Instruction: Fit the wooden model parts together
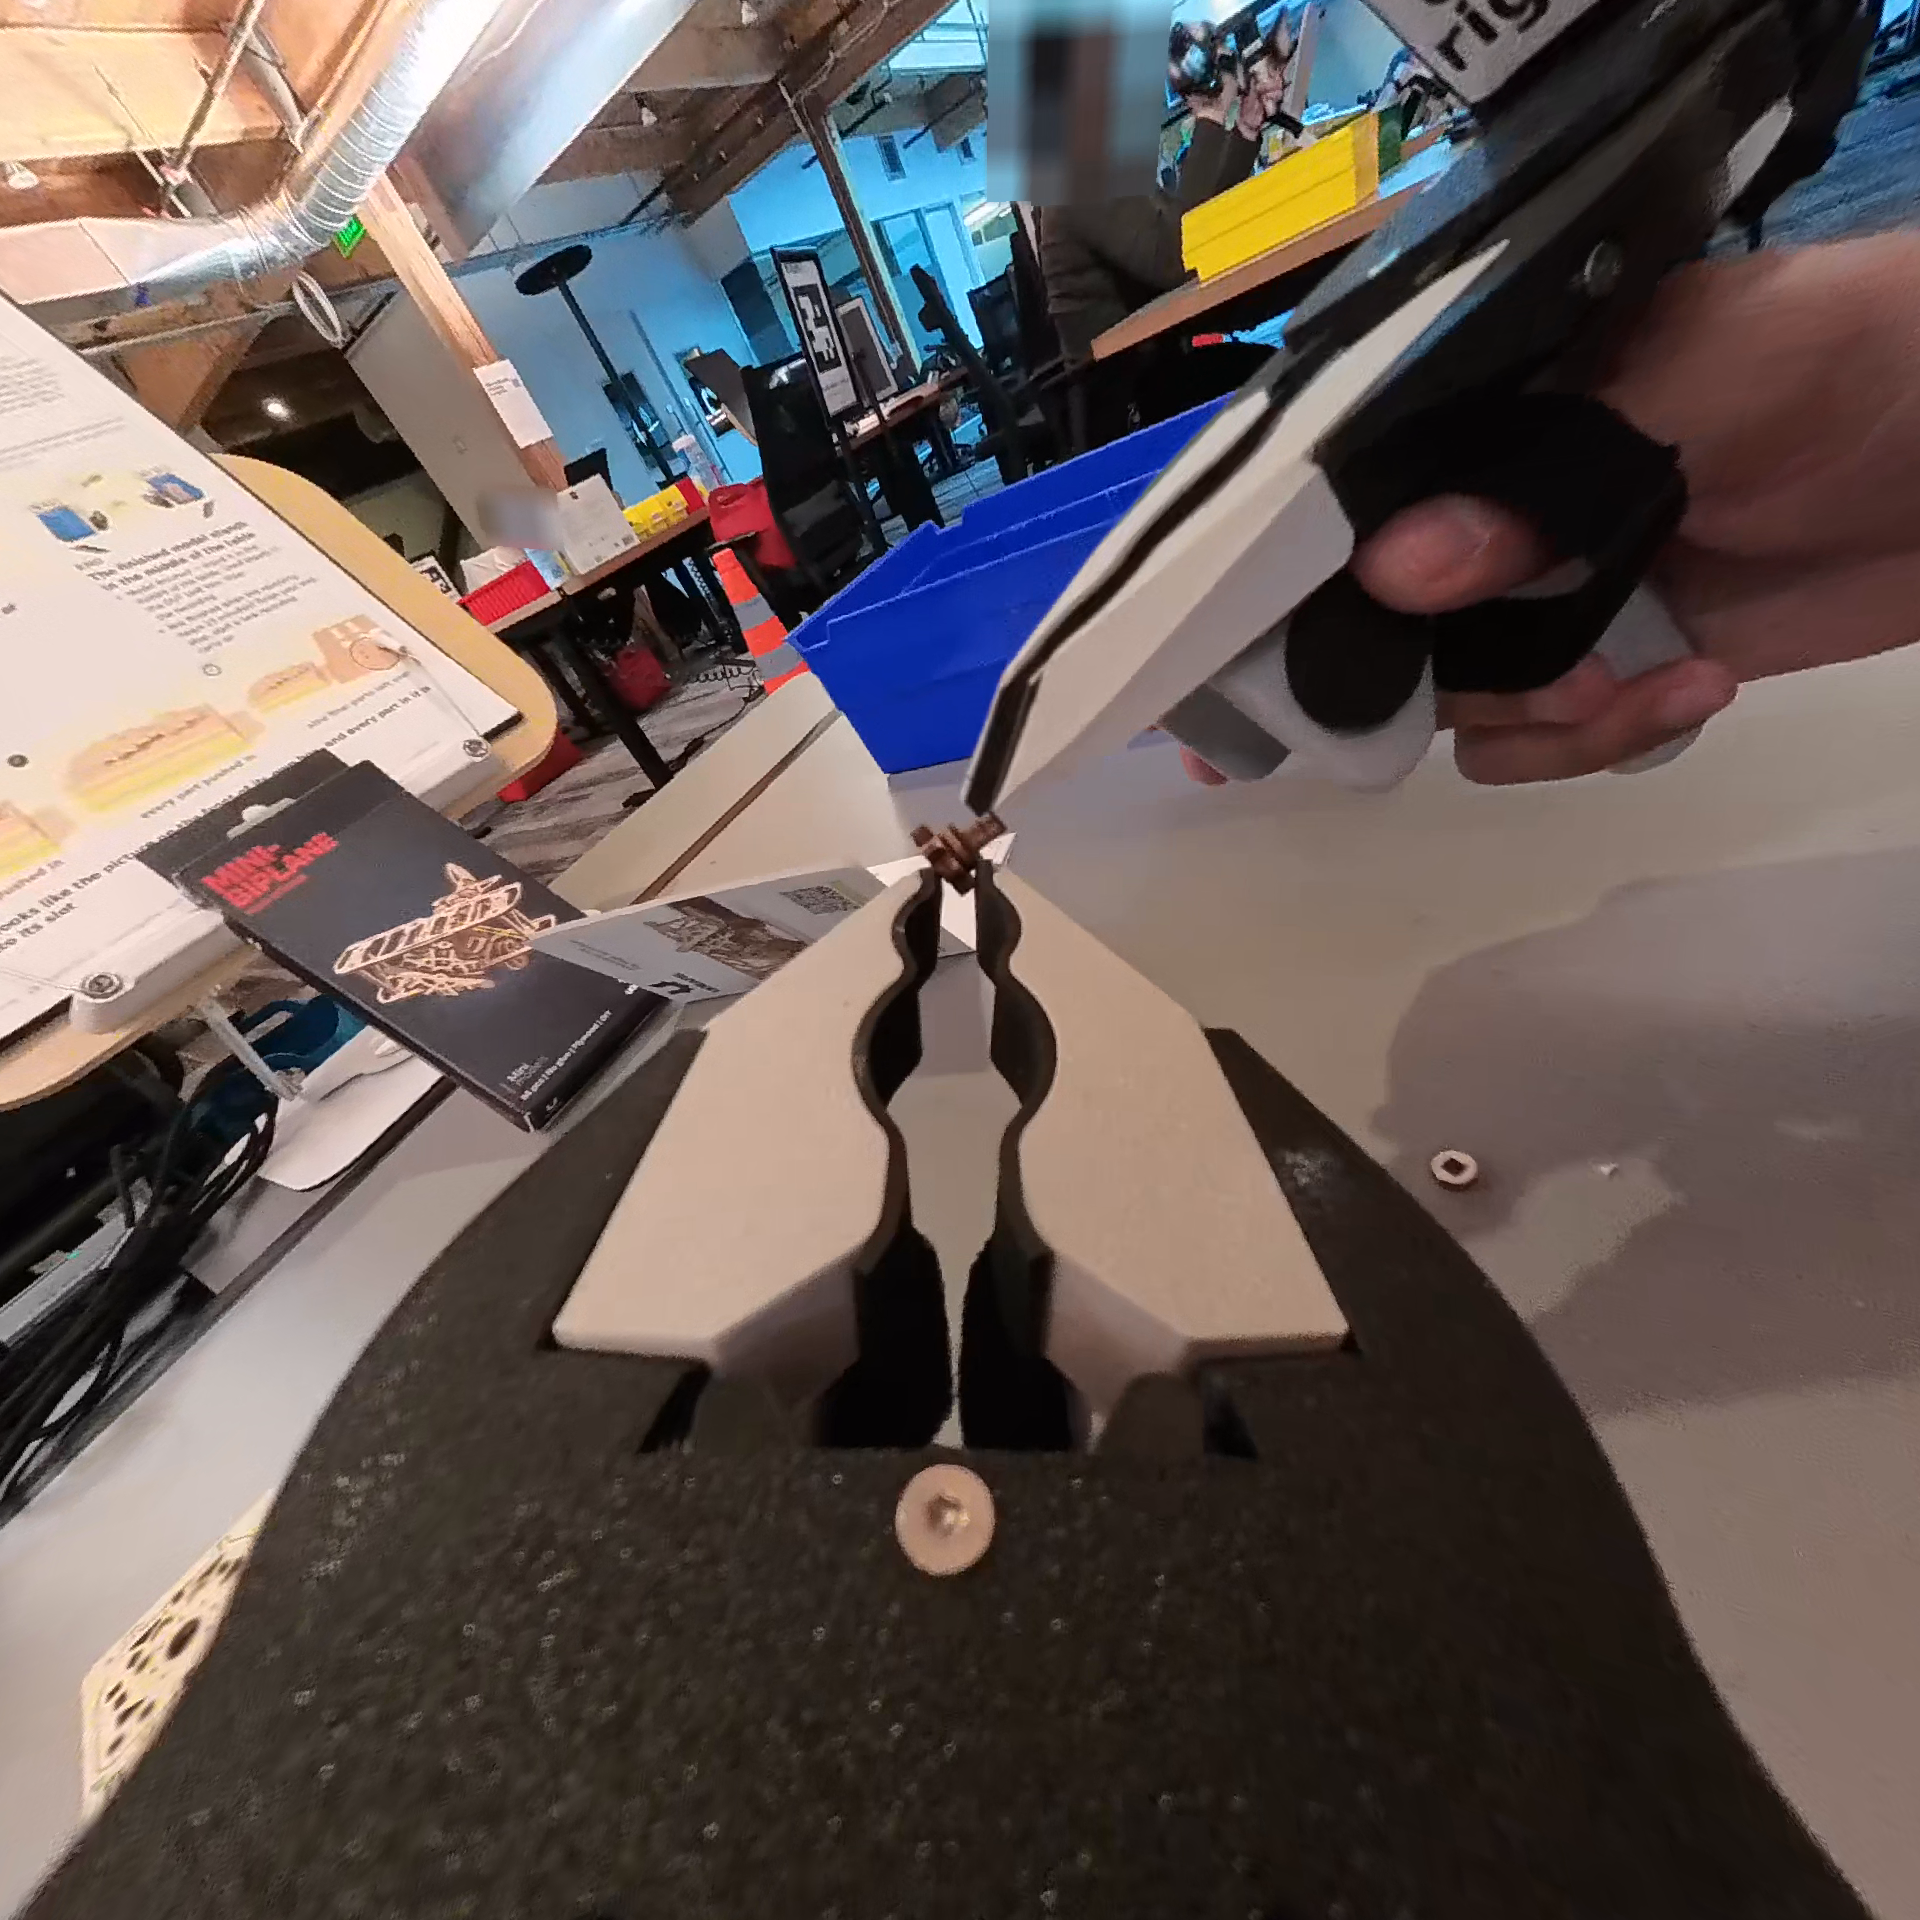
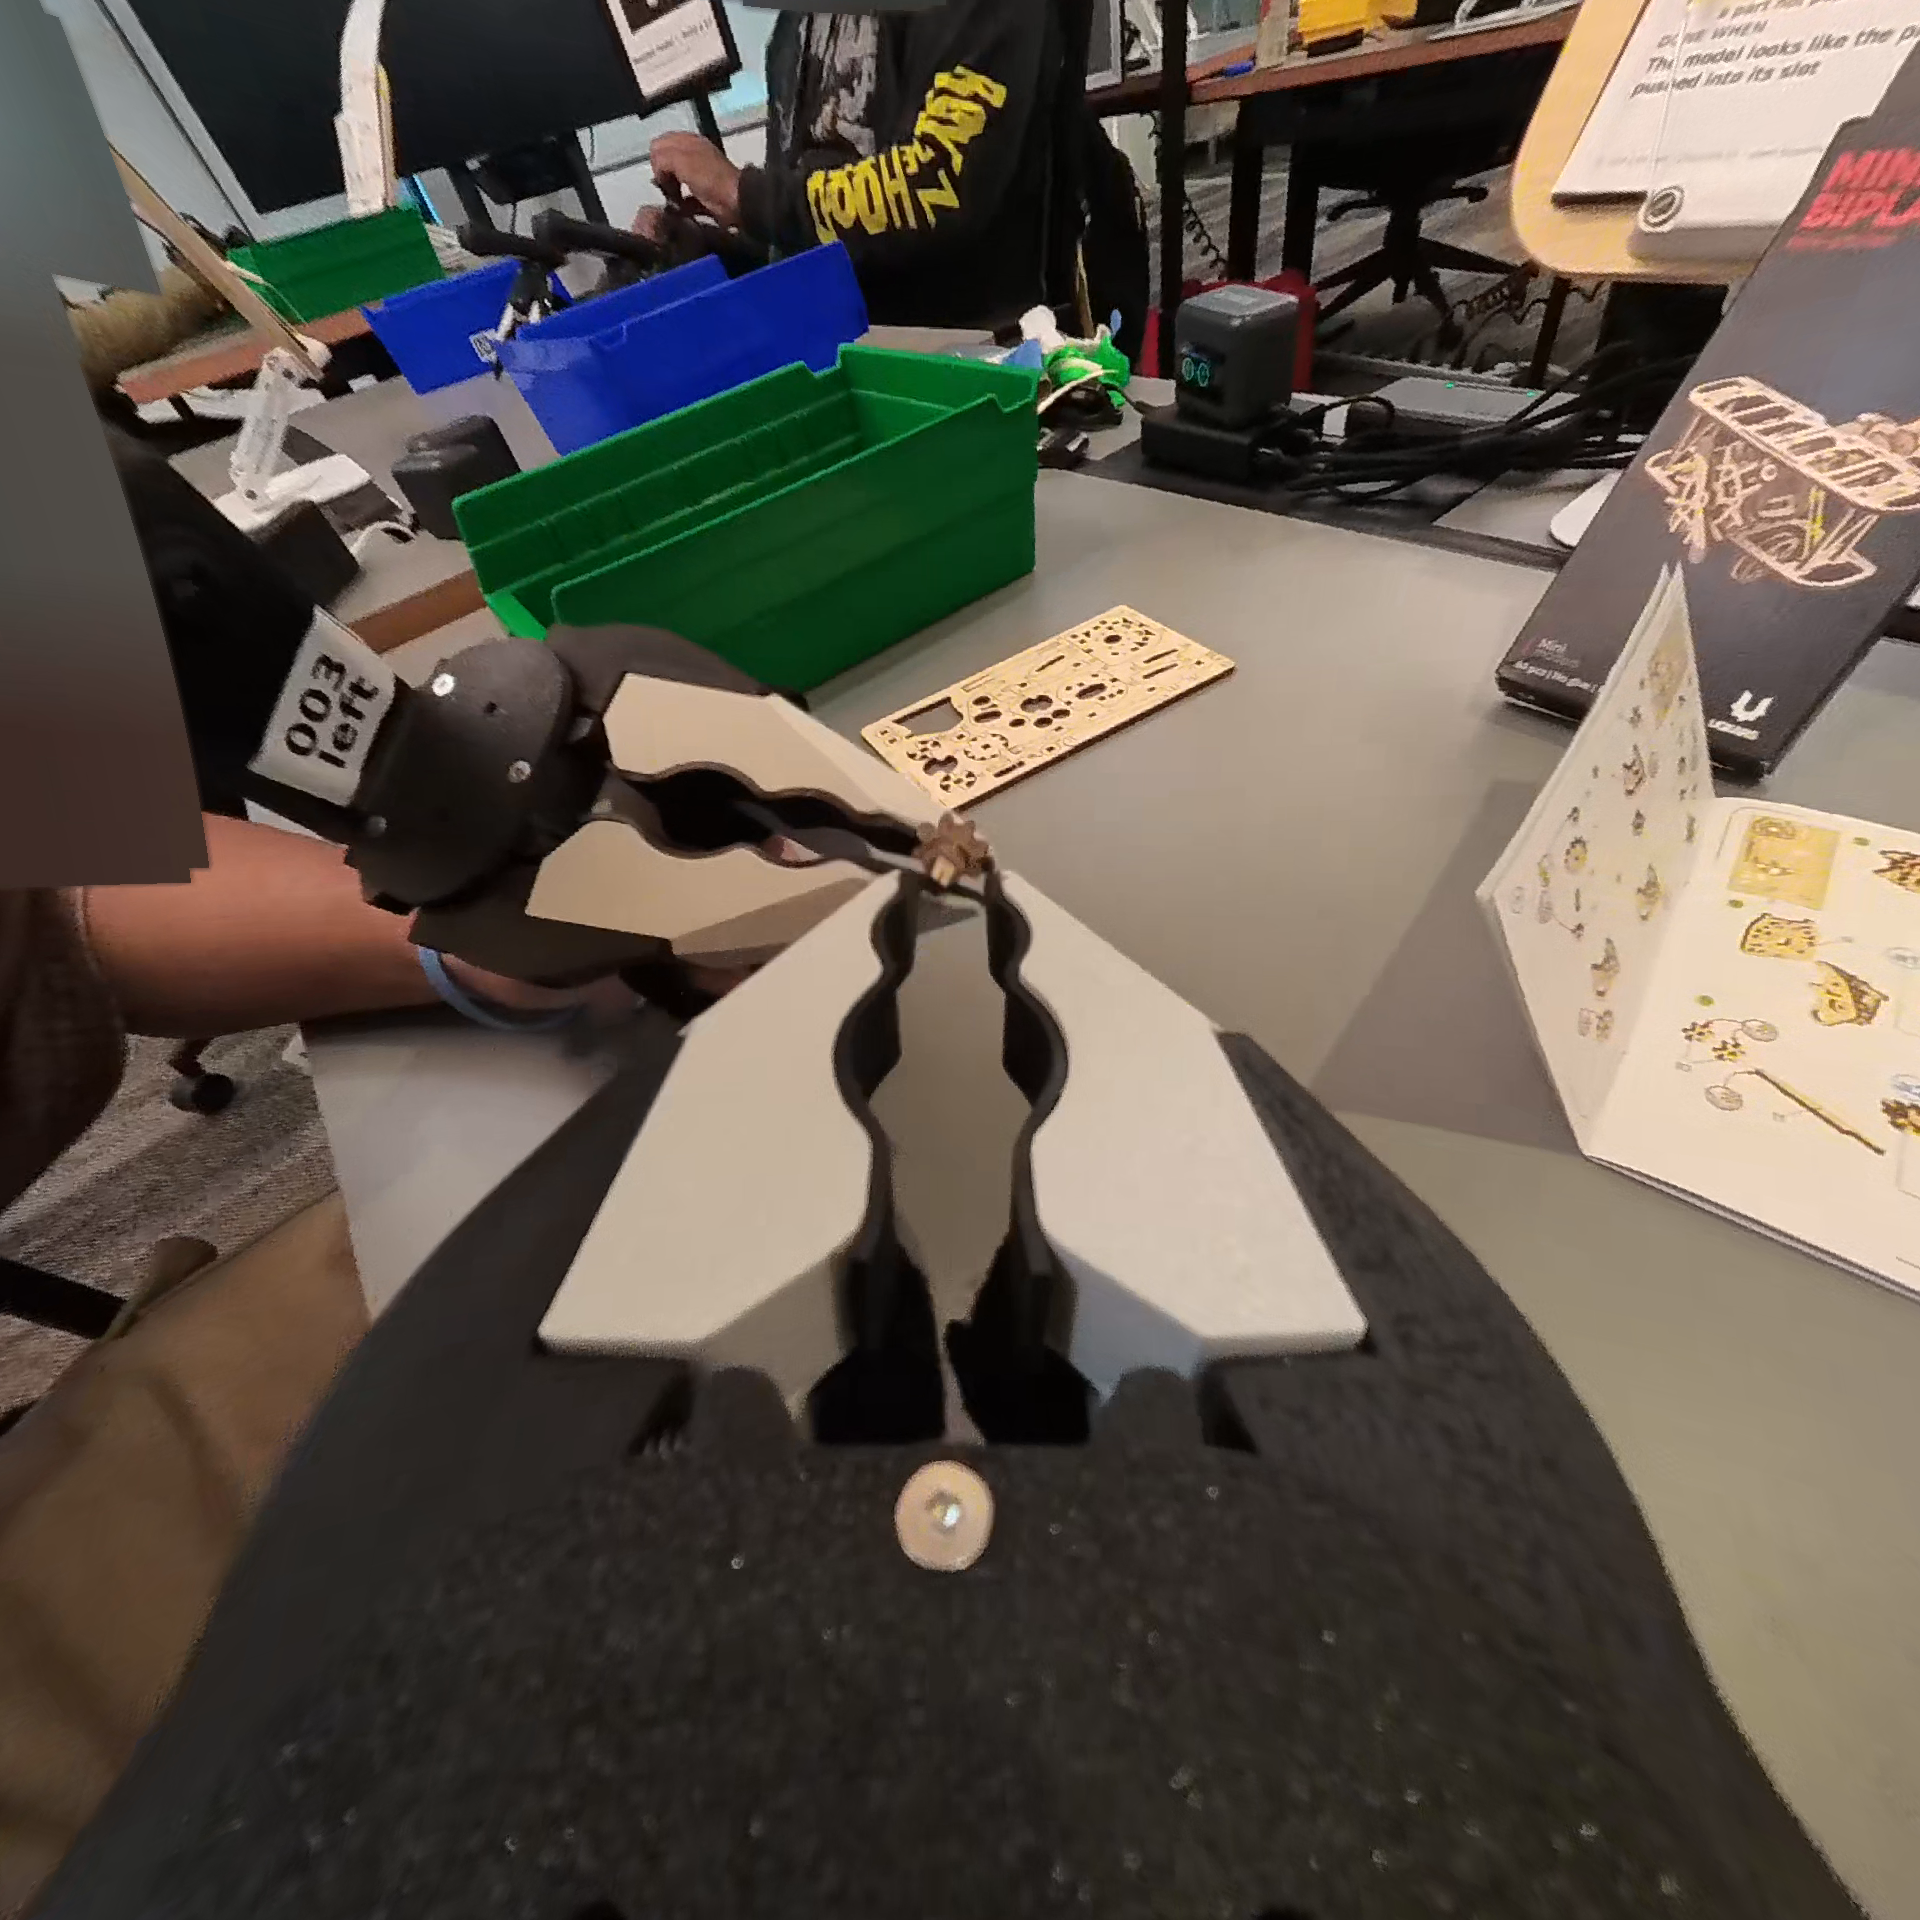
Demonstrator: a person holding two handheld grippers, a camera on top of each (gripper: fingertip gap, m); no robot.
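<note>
A tiny brown wooden gear assembly (image 1: 951, 842) hangs in the air where both grippers meet; it also shows in the right wrist view (image 2: 954, 847). My left gripper (image 1: 958, 888) is shut on its lower part. My right gripper (image 1: 982, 816) comes in from the upper right, shut on the assembly's right end. In the right wrist view my right gripper (image 2: 945, 888) pinches the gear from below, and the left gripper (image 2: 914, 854) reaches in from the left. A wooden parts sheet (image 2: 1049, 701) with punched-out holes lies flat on the grey table (image 2: 1299, 831).
A small wooden ring (image 1: 1452, 1168) lies on the table to the right. A green bin (image 2: 779, 520), blue bins (image 2: 665, 343), an open instruction leaflet (image 2: 1714, 987) and the black kit box (image 2: 1766, 468) stand around. A person works at the far side. The tips of both grippers are at nearly the same place.
</note>
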